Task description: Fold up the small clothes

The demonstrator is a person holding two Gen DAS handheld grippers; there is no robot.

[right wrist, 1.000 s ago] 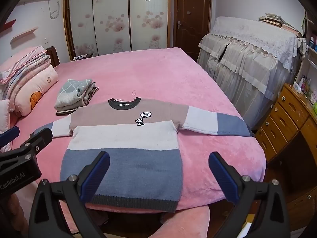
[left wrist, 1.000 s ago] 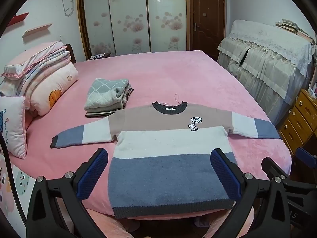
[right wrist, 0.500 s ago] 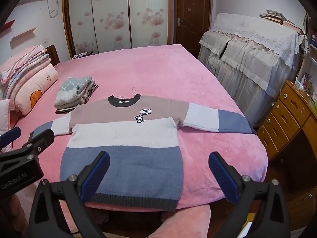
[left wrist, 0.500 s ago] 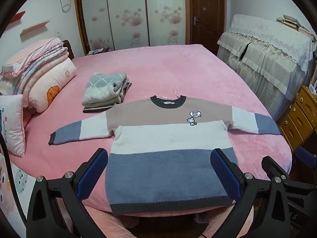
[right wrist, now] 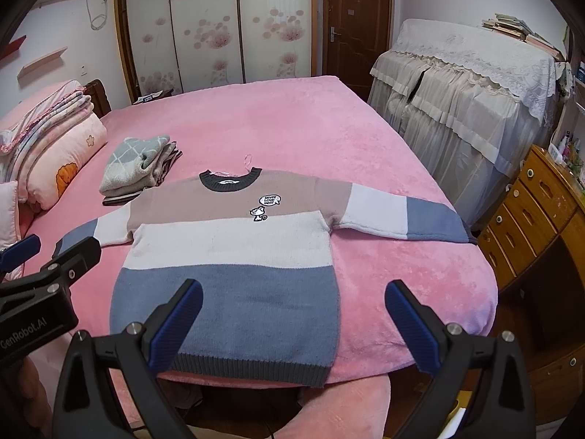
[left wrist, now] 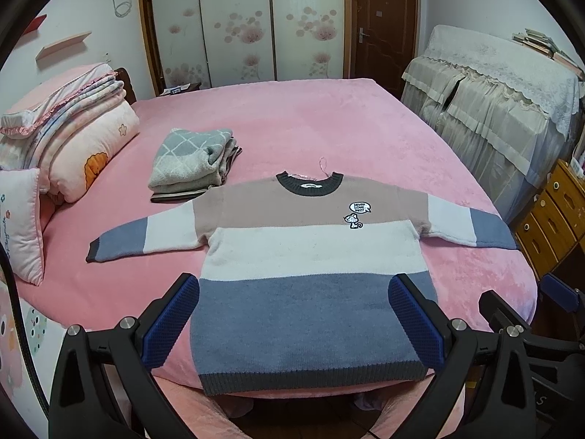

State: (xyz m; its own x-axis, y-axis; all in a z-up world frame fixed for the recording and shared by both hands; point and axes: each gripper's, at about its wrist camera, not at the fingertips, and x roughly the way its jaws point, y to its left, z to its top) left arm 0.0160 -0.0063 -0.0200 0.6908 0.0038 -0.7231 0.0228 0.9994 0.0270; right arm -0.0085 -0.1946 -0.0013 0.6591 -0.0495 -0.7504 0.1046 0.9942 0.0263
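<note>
A small striped sweater (left wrist: 307, 256) (right wrist: 234, 241) lies flat and face up on the pink bed, sleeves spread, its grey hem at the near edge. Its bands run tan, white, blue, and a cartoon patch sits on the chest. My left gripper (left wrist: 292, 314) hovers open above the hem, holding nothing. My right gripper (right wrist: 292, 314) is open too, above the sweater's lower right corner and the bed edge. The left gripper's body (right wrist: 40, 285) shows at the left of the right wrist view; the right gripper's body (left wrist: 530, 325) at the right of the left wrist view.
A stack of folded clothes (left wrist: 193, 164) (right wrist: 139, 168) lies beyond the sweater's left sleeve. Pillows and folded bedding (left wrist: 65, 139) fill the bed's left side. A wooden drawer chest (right wrist: 530, 212) and lace-covered furniture (right wrist: 464, 98) stand to the right. Wardrobe doors and a door are behind.
Both views show the sweater shifted slightly lower and closer, so both grippers have edged forward and tilted a little. Nothing has been taken hold of; both stay open.
</note>
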